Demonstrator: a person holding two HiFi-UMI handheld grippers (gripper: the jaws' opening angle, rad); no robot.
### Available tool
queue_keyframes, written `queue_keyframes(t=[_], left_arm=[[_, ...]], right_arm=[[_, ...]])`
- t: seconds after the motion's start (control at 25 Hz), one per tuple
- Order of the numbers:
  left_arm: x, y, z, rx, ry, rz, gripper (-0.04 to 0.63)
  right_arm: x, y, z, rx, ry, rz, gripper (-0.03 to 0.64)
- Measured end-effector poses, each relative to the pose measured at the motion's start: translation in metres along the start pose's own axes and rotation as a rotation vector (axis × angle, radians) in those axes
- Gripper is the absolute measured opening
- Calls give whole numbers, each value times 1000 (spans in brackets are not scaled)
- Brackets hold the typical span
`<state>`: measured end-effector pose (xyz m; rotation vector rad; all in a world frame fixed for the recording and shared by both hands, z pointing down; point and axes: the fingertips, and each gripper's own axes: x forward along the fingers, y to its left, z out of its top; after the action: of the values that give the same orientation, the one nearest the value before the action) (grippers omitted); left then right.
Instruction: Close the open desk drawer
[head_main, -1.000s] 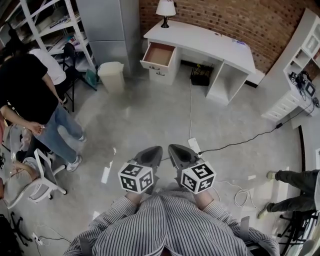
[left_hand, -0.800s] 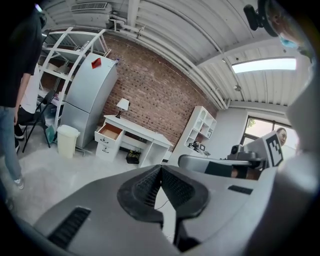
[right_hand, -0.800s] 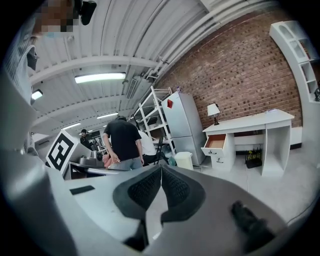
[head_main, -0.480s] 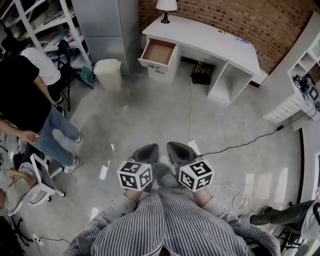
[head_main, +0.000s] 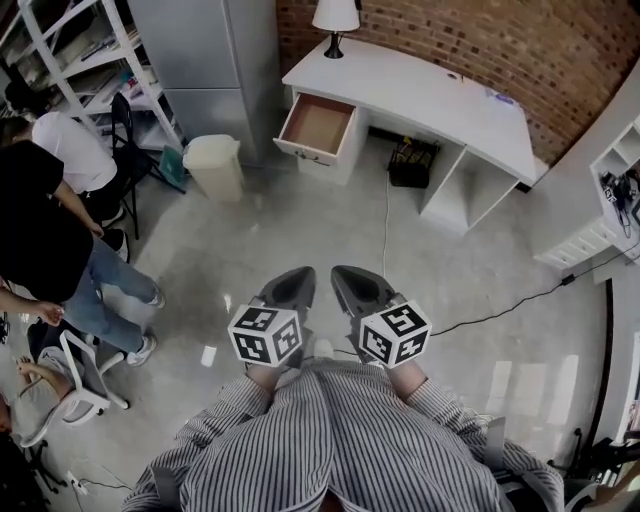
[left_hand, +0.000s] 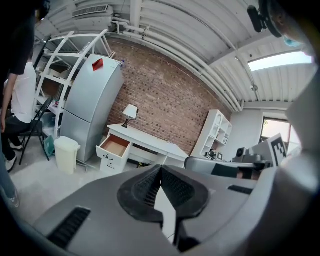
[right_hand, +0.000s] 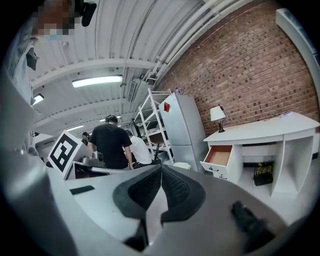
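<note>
A white desk (head_main: 430, 95) stands against the brick wall at the far side of the room, a lamp (head_main: 335, 18) on its left end. Its left drawer (head_main: 315, 125) is pulled out, showing a bare brown inside. The drawer also shows in the left gripper view (left_hand: 116, 146) and the right gripper view (right_hand: 220, 156), small and far off. I hold both grippers close to my chest, well short of the desk. My left gripper (head_main: 297, 277) (left_hand: 160, 168) and right gripper (head_main: 346, 277) (right_hand: 161, 168) are shut with nothing between the jaws.
A pale waste bin (head_main: 212, 165) stands left of the drawer, beside a tall grey fridge (head_main: 200, 50). People (head_main: 45, 235) and a chair (head_main: 75, 365) are at the left. A black basket (head_main: 410, 162) sits under the desk. A cable (head_main: 520, 298) crosses the floor on the right.
The desk and open drawer have come nearer and sit lower in the head view. The legs at the right have gone out of view. Both grippers stay shut.
</note>
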<state>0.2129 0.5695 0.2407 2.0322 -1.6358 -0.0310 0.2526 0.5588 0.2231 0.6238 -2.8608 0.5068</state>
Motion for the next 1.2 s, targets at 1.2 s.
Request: queue_keyframes(t=[1.2], left_arm=[[178,139,108,-4,63,-32,12]], right_arm=[[188,-145,66,55,11,-26,17]])
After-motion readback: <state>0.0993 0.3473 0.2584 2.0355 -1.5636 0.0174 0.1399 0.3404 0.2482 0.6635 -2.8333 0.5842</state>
